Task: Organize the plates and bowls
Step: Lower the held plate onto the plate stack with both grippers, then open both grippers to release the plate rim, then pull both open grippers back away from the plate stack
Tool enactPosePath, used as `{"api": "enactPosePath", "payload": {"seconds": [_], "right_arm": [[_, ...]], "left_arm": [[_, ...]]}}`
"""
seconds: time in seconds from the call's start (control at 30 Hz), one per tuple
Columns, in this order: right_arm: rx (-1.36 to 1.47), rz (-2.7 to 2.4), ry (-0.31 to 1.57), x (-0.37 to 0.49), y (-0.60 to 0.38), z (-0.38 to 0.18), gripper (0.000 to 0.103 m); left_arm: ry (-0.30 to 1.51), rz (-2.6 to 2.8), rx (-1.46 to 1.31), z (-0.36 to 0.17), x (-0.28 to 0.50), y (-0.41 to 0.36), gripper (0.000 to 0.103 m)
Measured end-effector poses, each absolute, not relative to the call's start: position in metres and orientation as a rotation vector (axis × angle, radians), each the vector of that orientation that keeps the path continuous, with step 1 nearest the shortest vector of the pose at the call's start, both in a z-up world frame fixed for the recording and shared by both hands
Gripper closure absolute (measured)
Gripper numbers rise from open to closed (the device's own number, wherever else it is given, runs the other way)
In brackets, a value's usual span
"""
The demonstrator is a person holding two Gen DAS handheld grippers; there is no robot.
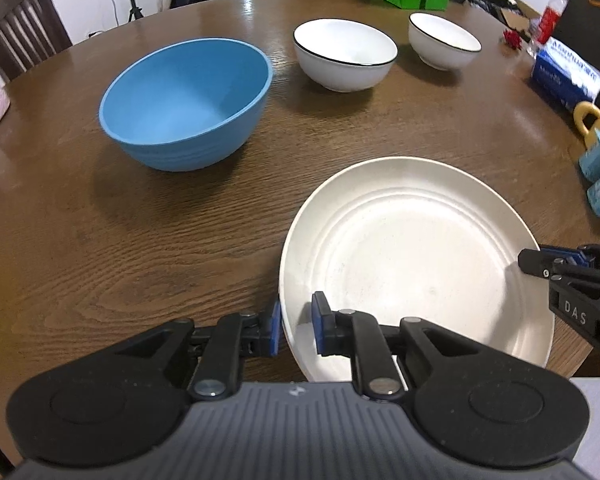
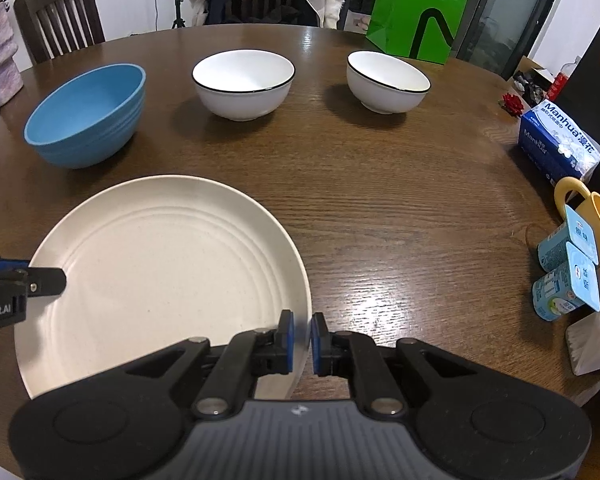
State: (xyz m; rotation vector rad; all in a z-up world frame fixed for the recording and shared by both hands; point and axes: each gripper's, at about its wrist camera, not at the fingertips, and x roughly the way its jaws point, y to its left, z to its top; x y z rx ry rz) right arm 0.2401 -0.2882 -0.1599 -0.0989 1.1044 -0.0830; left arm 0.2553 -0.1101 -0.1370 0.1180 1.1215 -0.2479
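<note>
- Both claws, left gripper point(image 1: 296, 330) and right gripper point(image 2: 302, 340), were clamped on opposite rims of the round cream ridged plate point(image 1: 412, 248), so I could lift it level.
- Blue plastic bowl point(image 1: 186, 104) sat apart.

Both views are evenly and fairly brightly lit from overhead. White glare streaks lie on the far part of the desk point(image 1: 256, 4), and soft dark shadows spread beside the blue bowl point(image 1: 188, 104) and under the white bowls point(image 2: 244, 84). The plate point(image 2: 160, 264) reads pale with mild sheen. Fisheye distortion bends the desk edge and the chair point(image 2: 60, 16), with dark vignetting in the corners. Detail is sharp centrally, softer at the edges.
</note>
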Motion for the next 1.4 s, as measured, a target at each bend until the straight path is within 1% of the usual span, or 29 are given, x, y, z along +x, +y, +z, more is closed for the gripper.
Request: {"api": "enactPosePath", "payload": {"seconds": [0.47, 0.53, 0.57, 0.63, 0.67, 0.7, 0.73, 0.77, 0.8, 0.83, 0.87, 0.9, 0.97, 1.0, 1.13, 1.4], "right_arm": [[-0.124, -0.078, 1.114, 0.243, -0.287, -0.161, 0.095], [-0.117, -0.078, 1.117, 0.244, -0.288, -0.161, 0.094], [-0.106, -0.074, 1.120, 0.244, -0.289, -0.161, 0.092], [-0.075, -0.066, 1.129, 0.245, -0.292, -0.160, 0.089], [-0.057, -0.061, 1.130, 0.245, -0.294, -0.158, 0.088], [-0.041, -0.057, 1.127, 0.245, -0.296, -0.157, 0.088], [-0.022, -0.050, 1.125, 0.245, -0.298, -0.154, 0.086], [-0.001, -0.044, 1.122, 0.244, -0.301, -0.152, 0.079], [0.018, -0.038, 1.115, 0.243, -0.303, -0.149, 0.075], [0.036, -0.033, 1.104, 0.242, -0.304, -0.146, 0.064], [0.056, -0.025, 1.092, 0.240, -0.306, -0.143, 0.052], [0.069, -0.021, 1.085, 0.239, -0.307, -0.140, 0.047], [0.090, -0.020, 1.070, 0.235, -0.309, -0.135, 0.029], [0.098, -0.022, 1.063, 0.232, -0.310, -0.132, 0.021], [0.131, -0.024, 1.044, 0.220, -0.314, -0.121, 0.016], [0.194, -0.001, 0.998, 0.189, -0.321, -0.098, 0.014]], "left_arm": [[1.160, -0.250, 0.179, -0.144, 0.264, -0.117, 0.087], [1.163, -0.254, 0.170, -0.145, 0.265, -0.116, 0.086], [1.162, -0.260, 0.157, -0.144, 0.266, -0.115, 0.084], [1.154, -0.268, 0.129, -0.142, 0.266, -0.110, 0.073], [1.144, -0.268, 0.119, -0.139, 0.265, -0.107, 0.059], [1.127, -0.267, 0.112, -0.136, 0.264, -0.105, 0.048], [1.110, -0.263, 0.102, -0.132, 0.264, -0.102, 0.043], [1.095, -0.260, 0.087, -0.127, 0.263, -0.098, 0.032], [1.080, -0.262, 0.070, -0.124, 0.263, -0.095, 0.021], [1.061, -0.268, 0.047, -0.119, 0.262, -0.091, 0.017], [1.046, -0.272, 0.031, -0.115, 0.260, -0.088, 0.010], [1.030, -0.272, 0.020, -0.110, 0.259, -0.085, 0.004], [0.988, -0.266, -0.004, -0.101, 0.254, -0.079, 0.000], [0.968, -0.261, -0.014, -0.096, 0.251, -0.077, 0.000], [0.919, -0.242, -0.037, -0.080, 0.240, -0.068, 0.000], [0.880, -0.237, -0.068, -0.066, 0.214, -0.056, 0.000]]}}
